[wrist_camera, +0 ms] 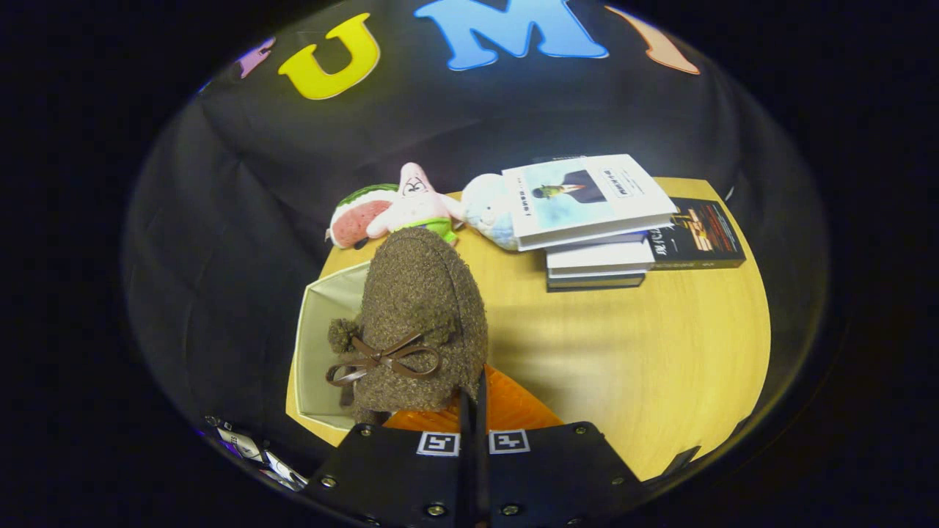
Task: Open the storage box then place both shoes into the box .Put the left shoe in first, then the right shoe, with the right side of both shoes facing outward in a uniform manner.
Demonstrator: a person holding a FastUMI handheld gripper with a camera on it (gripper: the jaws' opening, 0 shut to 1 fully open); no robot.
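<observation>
Wood table [660, 352] | hand-held gripper [474, 411] clamps shoe [422, 323] | box [319, 352] half hidden

Three plush toys [414, 202] lay at counter [660, 352] far edge; book stack [590, 220] just beside them, one dark book [700, 235] adjoining.

- The wooden bench [660, 367] stretched ahead of the fingers, most of its bare top lying to their right.
- An open white storage box [317, 345] stood on it, just ahead-left of the fingers.
- Three plush toys [411, 202] lay along the far edge, beyond the fingers.
- A stack of books [594, 227] sat far ahead-right, with a dark book [700, 235] lying flat beside it.
</observation>
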